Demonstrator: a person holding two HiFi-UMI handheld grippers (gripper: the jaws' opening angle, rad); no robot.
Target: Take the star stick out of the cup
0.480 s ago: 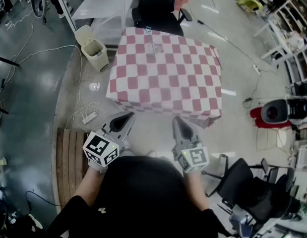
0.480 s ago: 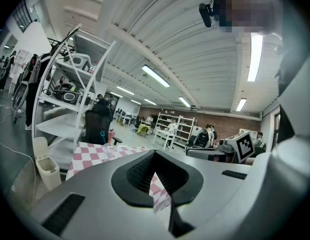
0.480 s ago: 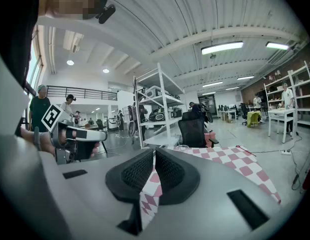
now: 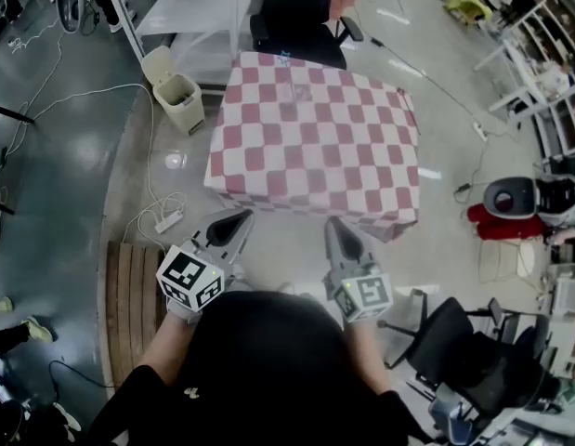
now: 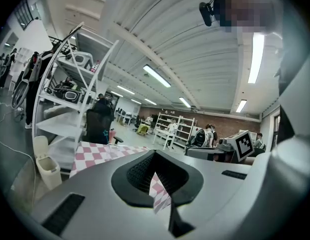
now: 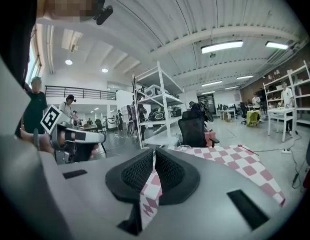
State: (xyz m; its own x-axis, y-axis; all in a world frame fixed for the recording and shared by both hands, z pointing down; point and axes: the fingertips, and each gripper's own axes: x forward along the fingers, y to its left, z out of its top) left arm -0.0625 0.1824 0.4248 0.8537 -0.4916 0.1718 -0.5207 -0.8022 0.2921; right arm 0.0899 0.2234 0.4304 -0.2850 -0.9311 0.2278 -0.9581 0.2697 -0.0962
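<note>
A table under a red-and-white checked cloth (image 4: 315, 147) stands ahead of me. Near its far edge stands a small clear cup (image 4: 286, 84), with a thin bluish stick (image 4: 284, 60) showing faintly above it; both are too small to make out well. My left gripper (image 4: 239, 216) and right gripper (image 4: 332, 223) hover side by side short of the table's near edge. Each is shut with nothing in it. In the left gripper view the left gripper (image 5: 153, 154) points at the cloth, and in the right gripper view the right gripper (image 6: 154, 151) does the same.
A black office chair (image 4: 296, 21) stands behind the table, with a white shelf rack (image 4: 176, 7) beside it. A beige bin (image 4: 174, 91) and a cable with a power strip (image 4: 166, 219) are on the floor to the left. A wooden pallet (image 4: 129, 295) lies left of me, and another chair (image 4: 463, 342) is to my right.
The head view has shifted slightly, so the table sits a little further right. Both grippers hold the same place and stay shut.
</note>
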